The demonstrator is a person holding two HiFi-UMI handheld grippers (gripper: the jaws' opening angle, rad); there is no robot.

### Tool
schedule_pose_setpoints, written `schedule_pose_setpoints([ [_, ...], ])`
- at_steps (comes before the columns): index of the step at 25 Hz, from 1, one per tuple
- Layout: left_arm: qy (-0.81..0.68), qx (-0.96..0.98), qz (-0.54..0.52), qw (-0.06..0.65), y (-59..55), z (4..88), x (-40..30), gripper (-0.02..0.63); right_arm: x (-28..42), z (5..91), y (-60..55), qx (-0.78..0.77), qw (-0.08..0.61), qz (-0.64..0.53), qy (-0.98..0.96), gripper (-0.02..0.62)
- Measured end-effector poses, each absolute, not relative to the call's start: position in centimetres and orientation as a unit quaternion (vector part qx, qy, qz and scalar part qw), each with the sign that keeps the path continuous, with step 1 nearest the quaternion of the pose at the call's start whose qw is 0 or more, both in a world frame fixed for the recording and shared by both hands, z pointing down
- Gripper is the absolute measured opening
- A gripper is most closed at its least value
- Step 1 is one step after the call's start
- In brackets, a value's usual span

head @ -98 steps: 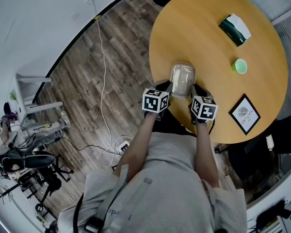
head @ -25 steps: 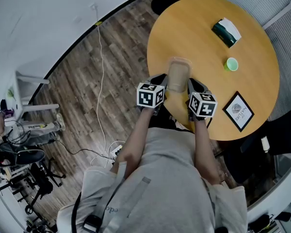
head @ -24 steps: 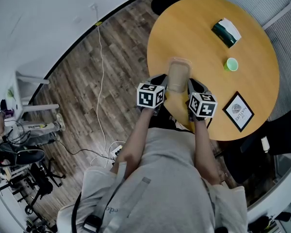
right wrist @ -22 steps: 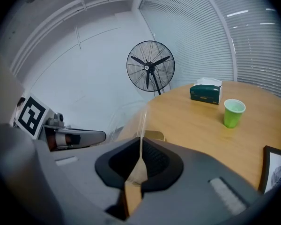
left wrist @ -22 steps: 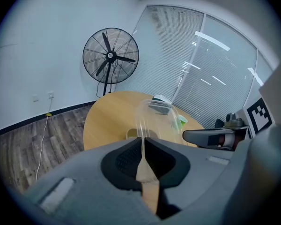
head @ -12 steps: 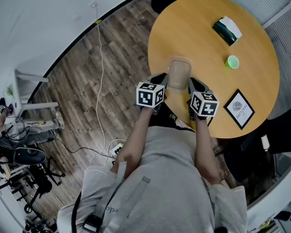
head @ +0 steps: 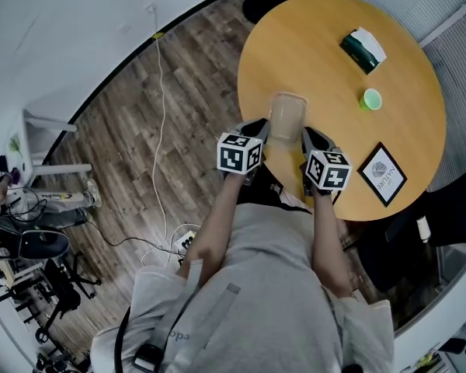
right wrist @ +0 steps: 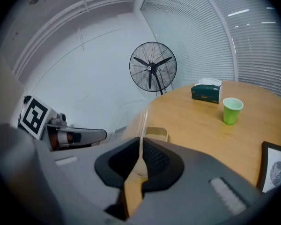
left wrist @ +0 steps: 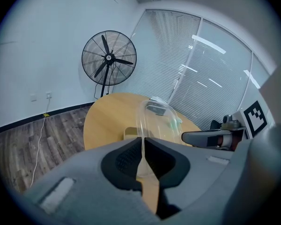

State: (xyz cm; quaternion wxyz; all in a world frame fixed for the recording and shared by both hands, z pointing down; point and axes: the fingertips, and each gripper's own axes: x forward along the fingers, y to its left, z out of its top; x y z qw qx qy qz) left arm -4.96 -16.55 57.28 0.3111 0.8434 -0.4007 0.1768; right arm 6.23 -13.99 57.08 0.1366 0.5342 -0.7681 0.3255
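I see a round wooden table (head: 318, 45). Far right on it sits a green tissue box (head: 363, 50). Nearer is a green cup (head: 371, 99), and nearer still, by the right edge, a black-framed picture (head: 382, 175) lies flat. All three are well apart. A standing fan (left wrist: 109, 59) is beyond the table's far side, with window blinds (right wrist: 210, 36) to the right. On the left is a wood-plank floor (head: 132, 154), where a white cable (head: 161, 115) runs to a power strip (head: 188, 242).

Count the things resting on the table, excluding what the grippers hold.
4. Green tissue box at the far side, green cup nearer, framed picture at the right edge, tan container at the near edge beneath the clear lid held by left gripper and right gripper. Nothing seems hidden.
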Motion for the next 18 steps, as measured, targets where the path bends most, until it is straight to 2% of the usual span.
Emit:
schedule_pose_setpoints([
  [18, -0.398, 0.856, 0.157, 0.29, -15.1, 55.9, -4.6, 0.025, 6.6, 55.8, -12.5, 0.543, 0.129, 0.309, -0.77, 0.021],
])
